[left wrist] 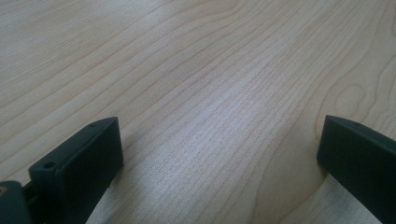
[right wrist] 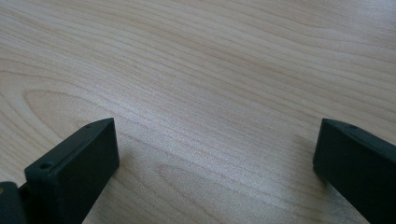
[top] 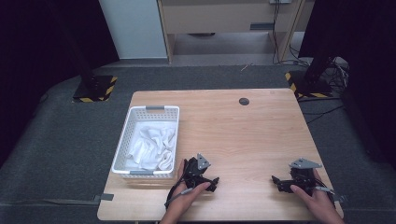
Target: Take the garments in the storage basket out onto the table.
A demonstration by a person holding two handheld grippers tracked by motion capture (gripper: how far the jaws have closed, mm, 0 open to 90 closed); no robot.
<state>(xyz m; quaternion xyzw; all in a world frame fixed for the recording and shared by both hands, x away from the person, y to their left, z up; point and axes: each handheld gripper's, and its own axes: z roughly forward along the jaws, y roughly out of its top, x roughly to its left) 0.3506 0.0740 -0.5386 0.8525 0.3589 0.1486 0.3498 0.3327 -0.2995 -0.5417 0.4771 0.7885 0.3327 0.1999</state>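
Note:
A white slatted basket stands at the left of the wooden table, with a crumpled white cloth inside it. My left gripper rests on the table near the front edge, just right of the basket's near corner, held by a hand. It stands open, bare wood between its jaws. My right gripper lies near the front right, jaws pointing left. It is open as well, with nothing between its jaws.
A small dark round grommet sits in the tabletop near the far edge. Bare wood spans the table's middle and right. Grey carpet surrounds the table; stand bases with yellow-black tape and cables lie beyond it.

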